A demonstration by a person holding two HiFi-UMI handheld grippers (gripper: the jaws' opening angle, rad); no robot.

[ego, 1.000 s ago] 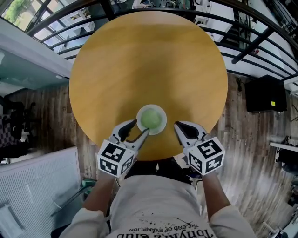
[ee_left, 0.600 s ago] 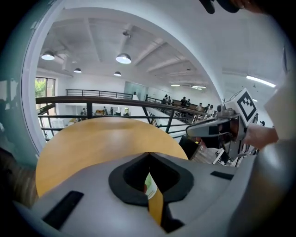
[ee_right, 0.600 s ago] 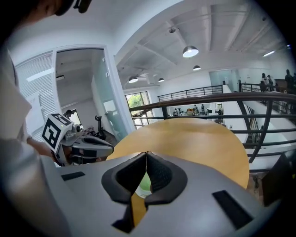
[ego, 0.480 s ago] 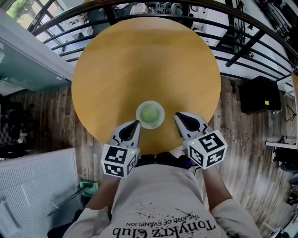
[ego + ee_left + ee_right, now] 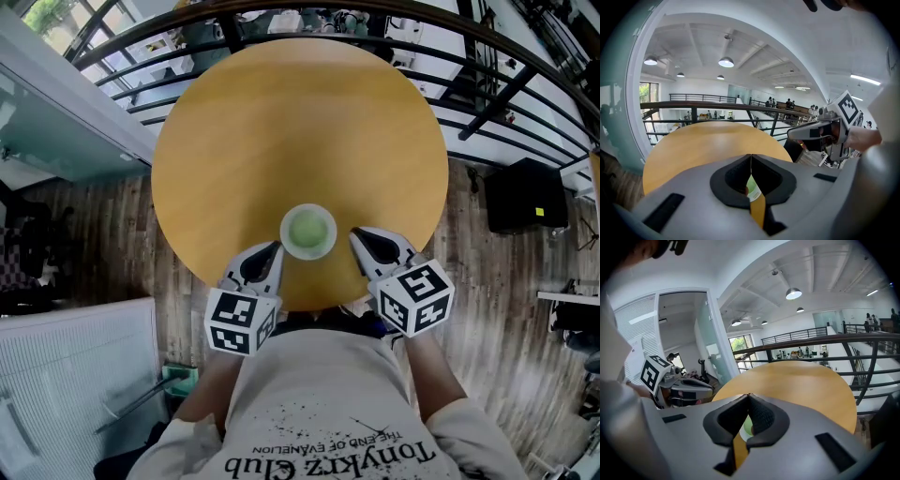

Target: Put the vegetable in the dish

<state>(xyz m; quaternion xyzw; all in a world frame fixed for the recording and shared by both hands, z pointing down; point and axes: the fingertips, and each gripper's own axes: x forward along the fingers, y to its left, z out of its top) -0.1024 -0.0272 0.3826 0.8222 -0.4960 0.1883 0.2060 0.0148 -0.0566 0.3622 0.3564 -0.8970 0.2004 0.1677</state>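
A green vegetable [image 5: 307, 231] lies in the small white dish [image 5: 285, 233] near the front edge of the round wooden table [image 5: 300, 122]. My left gripper [image 5: 274, 248] is shut with nothing between its jaws, just left of the dish and apart from it. My right gripper [image 5: 357, 235] is also shut and empty, just right of the dish. In the left gripper view the jaws [image 5: 751, 156] meet, and a bit of the dish and the vegetable [image 5: 751, 186] shows below them. The right gripper view shows its shut jaws [image 5: 749, 395] with the vegetable [image 5: 747, 427] behind them.
A dark metal railing [image 5: 487, 56] curves round the table's far side. A black box [image 5: 523, 192] stands on the wooden floor at the right, and a white panel [image 5: 75, 375] lies at the lower left. The person's white shirt [image 5: 319, 403] fills the bottom.
The left gripper's jaws, open beside the dish a second ago, are now shut. Both grippers have drawn back slightly from the dish and risen.
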